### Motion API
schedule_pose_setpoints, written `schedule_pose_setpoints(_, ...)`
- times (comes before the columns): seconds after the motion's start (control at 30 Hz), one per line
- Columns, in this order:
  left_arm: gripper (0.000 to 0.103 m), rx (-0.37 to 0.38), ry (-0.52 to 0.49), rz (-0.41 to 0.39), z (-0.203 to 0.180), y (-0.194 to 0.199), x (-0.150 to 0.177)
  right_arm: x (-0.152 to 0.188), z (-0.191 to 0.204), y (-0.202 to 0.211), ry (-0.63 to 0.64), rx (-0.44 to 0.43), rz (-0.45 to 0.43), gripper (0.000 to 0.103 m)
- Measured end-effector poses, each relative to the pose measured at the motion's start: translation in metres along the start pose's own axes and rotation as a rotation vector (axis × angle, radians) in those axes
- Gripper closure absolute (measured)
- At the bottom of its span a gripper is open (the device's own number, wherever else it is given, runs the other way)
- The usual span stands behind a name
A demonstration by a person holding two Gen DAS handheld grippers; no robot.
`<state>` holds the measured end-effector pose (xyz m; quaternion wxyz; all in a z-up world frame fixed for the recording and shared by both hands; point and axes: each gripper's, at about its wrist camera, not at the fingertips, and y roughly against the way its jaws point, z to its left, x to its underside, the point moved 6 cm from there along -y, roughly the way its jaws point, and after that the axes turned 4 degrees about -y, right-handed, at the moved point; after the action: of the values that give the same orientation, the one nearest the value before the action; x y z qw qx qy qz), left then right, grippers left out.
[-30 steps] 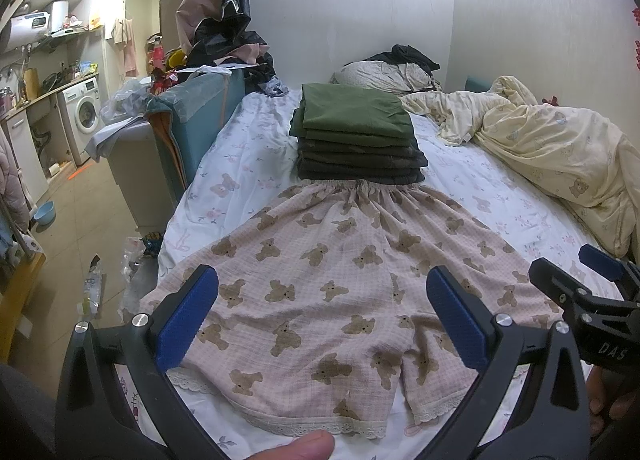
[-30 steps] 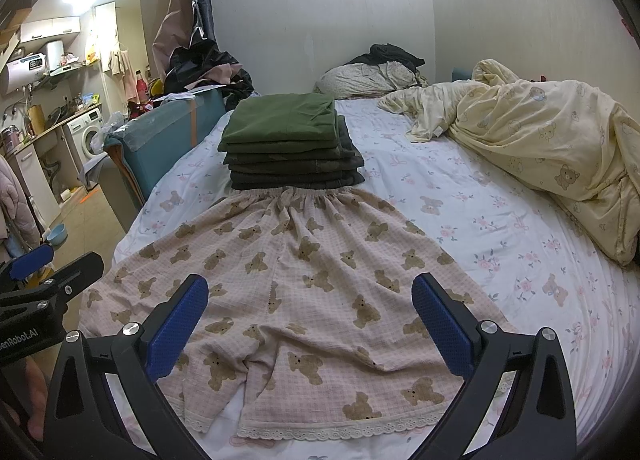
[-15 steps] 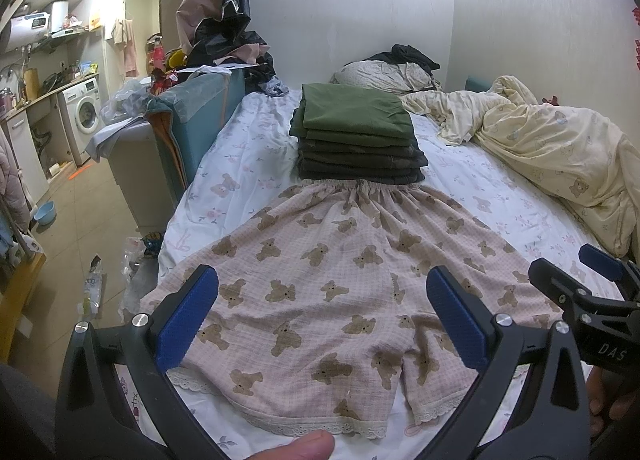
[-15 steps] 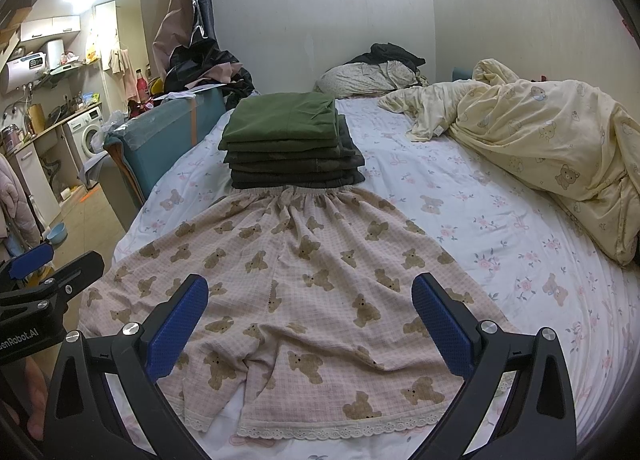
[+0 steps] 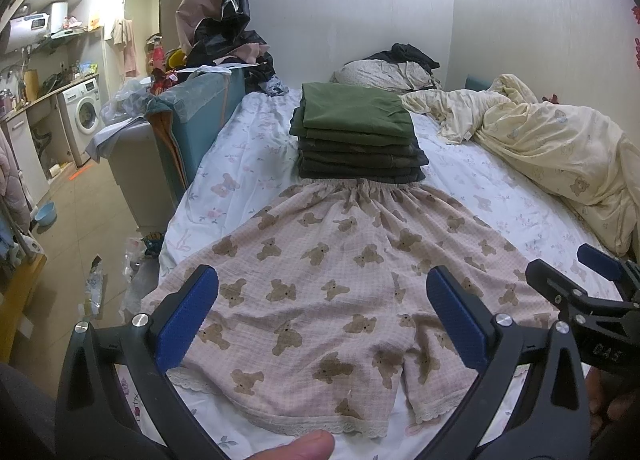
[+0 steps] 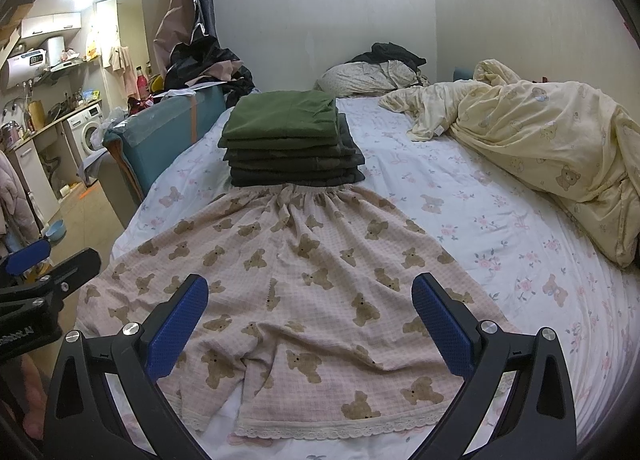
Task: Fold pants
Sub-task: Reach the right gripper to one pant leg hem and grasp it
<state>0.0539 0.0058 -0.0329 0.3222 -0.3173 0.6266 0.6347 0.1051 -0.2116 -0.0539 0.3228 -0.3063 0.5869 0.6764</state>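
Pink short pants with a brown bear print (image 5: pixel 332 280) lie spread flat on the bed, waistband far, lace-trimmed leg hems near me; they also show in the right wrist view (image 6: pixel 304 284). My left gripper (image 5: pixel 320 324) is open and empty, held above the hem end. My right gripper (image 6: pixel 308 324) is open and empty above the same end. Each gripper shows at the edge of the other's view: the right one (image 5: pixel 592 284) and the left one (image 6: pixel 44 272).
A stack of folded green and dark clothes (image 5: pixel 356 135) sits just beyond the waistband. A crumpled yellow duvet (image 6: pixel 540 147) fills the bed's right side. Pillows (image 5: pixel 384 71) lie at the head. The bed's left edge drops to a cluttered floor (image 5: pixel 72 227).
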Motion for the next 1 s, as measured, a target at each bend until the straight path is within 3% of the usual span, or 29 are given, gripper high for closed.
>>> schedule_pose_setpoints(0.33, 0.000, -0.008, 0.005, 0.039, 0.004, -0.002, 0.001, 0.007, -0.030, -0.008, -0.100, 0.021, 0.048, 0.000)
schedule_pose_setpoints(0.6, 0.000, -0.026, -0.009, 0.094, 0.002, -0.013, 0.007, 0.028, -0.111, -0.025, -0.381, 0.061, 0.212, 0.000)
schedule_pose_setpoints(0.77, 0.001, -0.031, -0.022, 0.134, 0.001, -0.020, 0.013, 0.050, -0.171, -0.042, -0.511, 0.166, 0.302, 0.000)
schedule_pose_setpoints(0.9, 0.000, -0.021, 0.000, 0.157, 0.004, -0.021, 0.014, 0.069, -0.233, -0.052, -0.545, 0.399, 0.356, 0.000)
schedule_pose_setpoints(1.0, 0.000, -0.021, 0.006, 0.165, 0.006, -0.021, 0.014, 0.081, -0.262, -0.059, -0.635, 0.422, 0.385, 0.009)
